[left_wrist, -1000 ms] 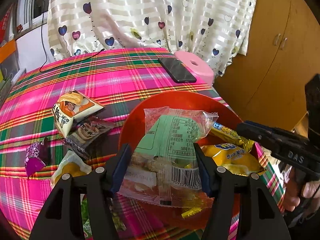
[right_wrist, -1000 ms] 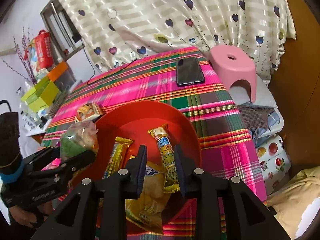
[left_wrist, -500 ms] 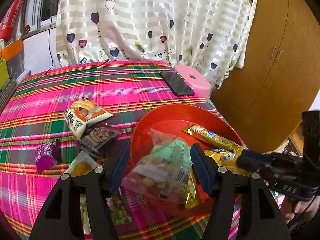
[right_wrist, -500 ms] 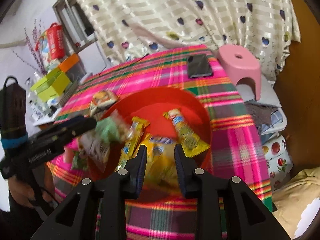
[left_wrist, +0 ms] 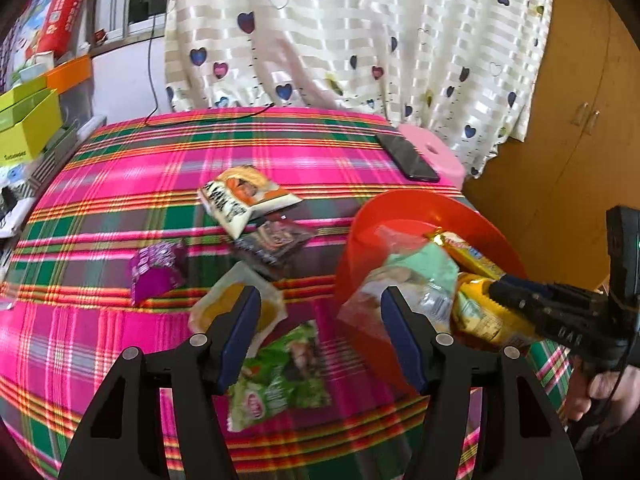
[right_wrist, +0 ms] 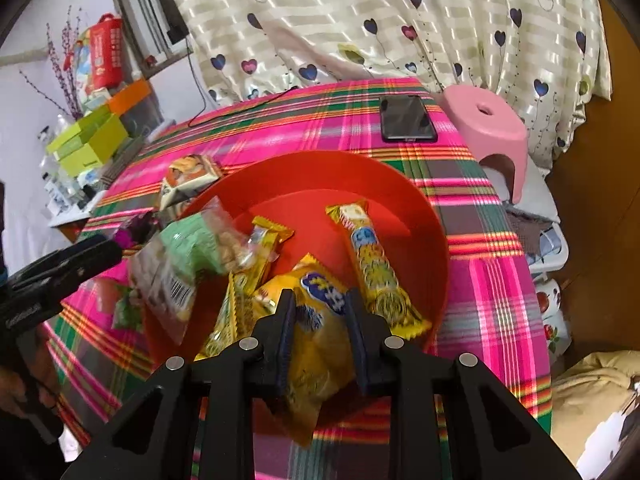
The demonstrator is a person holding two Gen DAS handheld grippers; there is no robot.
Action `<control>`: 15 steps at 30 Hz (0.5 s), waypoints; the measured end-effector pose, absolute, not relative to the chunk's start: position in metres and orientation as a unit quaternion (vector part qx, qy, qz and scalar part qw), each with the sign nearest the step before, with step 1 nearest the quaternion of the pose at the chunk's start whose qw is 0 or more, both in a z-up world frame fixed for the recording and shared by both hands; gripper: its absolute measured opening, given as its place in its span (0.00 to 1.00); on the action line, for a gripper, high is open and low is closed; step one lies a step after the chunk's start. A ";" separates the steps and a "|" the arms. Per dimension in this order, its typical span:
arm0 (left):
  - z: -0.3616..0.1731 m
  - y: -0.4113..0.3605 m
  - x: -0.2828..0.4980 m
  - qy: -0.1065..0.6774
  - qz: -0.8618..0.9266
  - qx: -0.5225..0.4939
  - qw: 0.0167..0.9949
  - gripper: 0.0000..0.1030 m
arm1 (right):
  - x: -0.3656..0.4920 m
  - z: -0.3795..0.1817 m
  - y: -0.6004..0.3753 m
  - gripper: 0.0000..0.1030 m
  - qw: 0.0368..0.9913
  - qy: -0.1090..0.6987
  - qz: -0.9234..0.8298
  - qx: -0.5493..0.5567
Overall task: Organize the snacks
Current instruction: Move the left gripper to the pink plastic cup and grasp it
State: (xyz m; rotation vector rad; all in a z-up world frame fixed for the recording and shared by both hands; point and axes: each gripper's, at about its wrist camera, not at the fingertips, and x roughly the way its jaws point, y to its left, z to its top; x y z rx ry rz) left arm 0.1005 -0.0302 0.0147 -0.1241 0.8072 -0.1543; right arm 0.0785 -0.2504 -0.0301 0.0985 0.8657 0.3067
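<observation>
Released from the left gripper [left_wrist: 320,320], whose jaws now stand wide and empty at lower centre, the green snack bag [right_wrist: 180,256] is seen lying on the left rim of the red bowl [right_wrist: 400,184]. At lower centre of the right view, the yellow packet [right_wrist: 320,320] is pinched between the narrow jaws of the right gripper [right_wrist: 322,314].

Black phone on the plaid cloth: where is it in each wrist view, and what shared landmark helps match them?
Left wrist: black phone sits upper right of centre, at the table's far edge, beyond the red bowl.
Right wrist: black phone sits upper centre-right, beyond the red bowl.
Shared landmark: pink stool, just right of the phone in both.
</observation>
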 end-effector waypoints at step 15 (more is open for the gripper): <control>0.009 0.020 0.062 0.389 -0.040 -0.084 0.917 0.62 | 0.041 0.001 -0.236 0.35 0.902 0.384 0.187 0.055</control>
